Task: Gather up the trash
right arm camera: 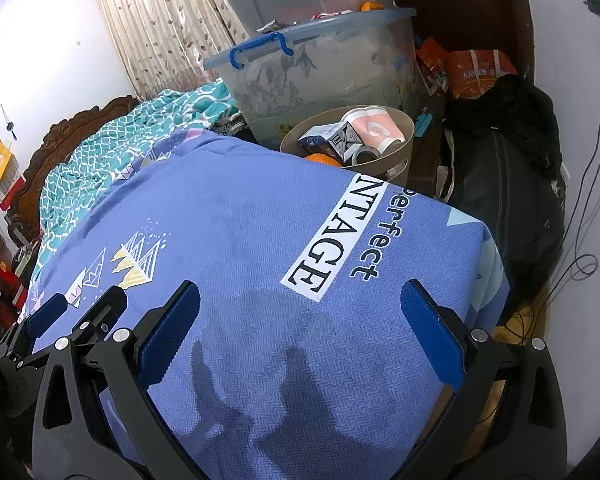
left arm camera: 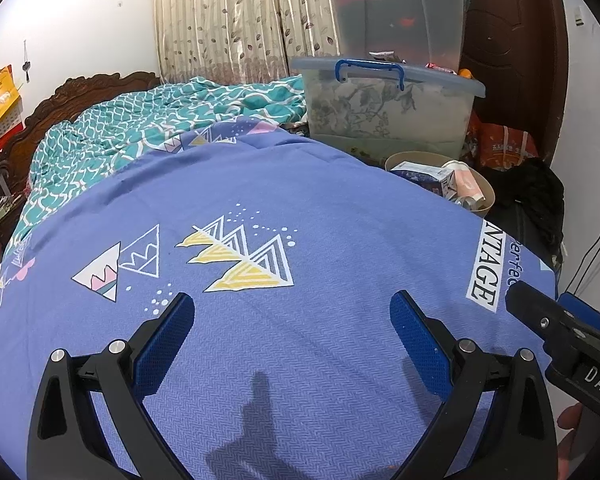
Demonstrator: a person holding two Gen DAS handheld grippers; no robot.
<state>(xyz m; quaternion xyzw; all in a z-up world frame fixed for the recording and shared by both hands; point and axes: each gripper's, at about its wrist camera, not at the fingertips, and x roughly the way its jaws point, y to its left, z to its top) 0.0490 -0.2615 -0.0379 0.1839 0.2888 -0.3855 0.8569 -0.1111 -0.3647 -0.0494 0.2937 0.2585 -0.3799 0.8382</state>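
A beige round bin (right arm camera: pixel 404 148) stands beside the bed's far right edge; it also shows in the left wrist view (left arm camera: pixel 486 194). It holds a blue-white carton (right arm camera: pixel 328 138), a pink-white packet (right arm camera: pixel 374 126), a tape roll (right arm camera: pixel 366 157) and something orange (right arm camera: pixel 320 159). My left gripper (left arm camera: pixel 292 308) is open and empty above the blue patterned bedsheet (left arm camera: pixel 300 208). My right gripper (right arm camera: pixel 300 296) is open and empty above the same sheet (right arm camera: pixel 240 220), near the "VINTAGE" print. Each gripper shows at the edge of the other's view.
Two stacked clear storage boxes (left arm camera: pixel 388 100) stand behind the bin. A teal quilt (left arm camera: pixel 140 128) lies at the bed's head by a carved headboard (left arm camera: pixel 60 100). A black bag (right arm camera: pixel 512 200) and cables (right arm camera: pixel 580 264) are on the floor to the right.
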